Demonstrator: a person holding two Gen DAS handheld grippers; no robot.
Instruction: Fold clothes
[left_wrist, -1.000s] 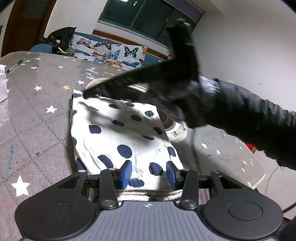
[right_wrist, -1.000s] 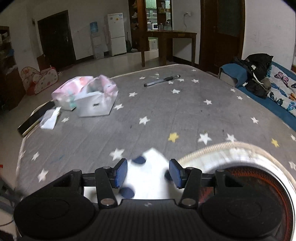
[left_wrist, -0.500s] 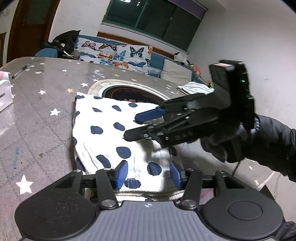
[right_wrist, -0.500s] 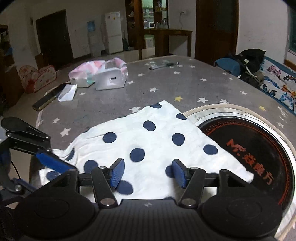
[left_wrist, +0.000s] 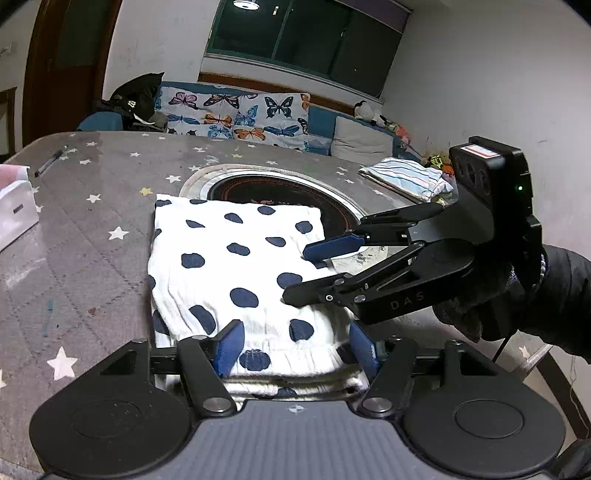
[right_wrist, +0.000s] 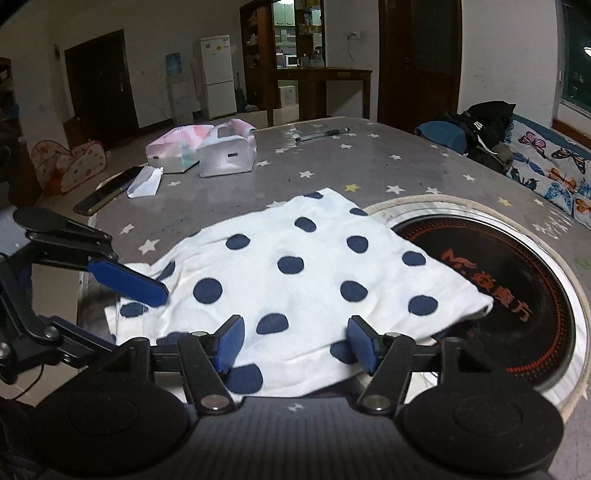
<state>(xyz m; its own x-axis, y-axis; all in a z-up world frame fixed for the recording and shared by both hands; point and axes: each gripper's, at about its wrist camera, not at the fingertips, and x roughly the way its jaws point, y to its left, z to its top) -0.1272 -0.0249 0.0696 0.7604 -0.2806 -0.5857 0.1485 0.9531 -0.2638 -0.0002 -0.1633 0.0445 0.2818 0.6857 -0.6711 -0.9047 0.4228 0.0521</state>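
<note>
A white cloth with navy dots (left_wrist: 236, 258) lies folded flat on the grey star-print table, partly over a round black hotplate (left_wrist: 280, 192). My left gripper (left_wrist: 297, 349) is open at the cloth's near edge, its pads just above the folded hem. My right gripper (right_wrist: 295, 341) is open over the cloth's (right_wrist: 303, 273) right edge and holds nothing. In the left wrist view the right gripper (left_wrist: 299, 275) reaches in from the right, jaws apart, above the cloth. In the right wrist view the left gripper (right_wrist: 136, 291) shows at the left edge.
A folded striped cloth (left_wrist: 406, 179) lies at the table's far right corner. Tissue packs (right_wrist: 207, 149), a phone (right_wrist: 107, 190), a paper scrap and a pen (right_wrist: 321, 133) lie on the far side. The hotplate (right_wrist: 517, 280) is set into the table. A butterfly-print sofa (left_wrist: 236, 114) stands behind.
The right gripper has swung from high over the cloth's far end back and down to the cloth's right edge. The cloth lies flat. The left gripper has barely moved.
</note>
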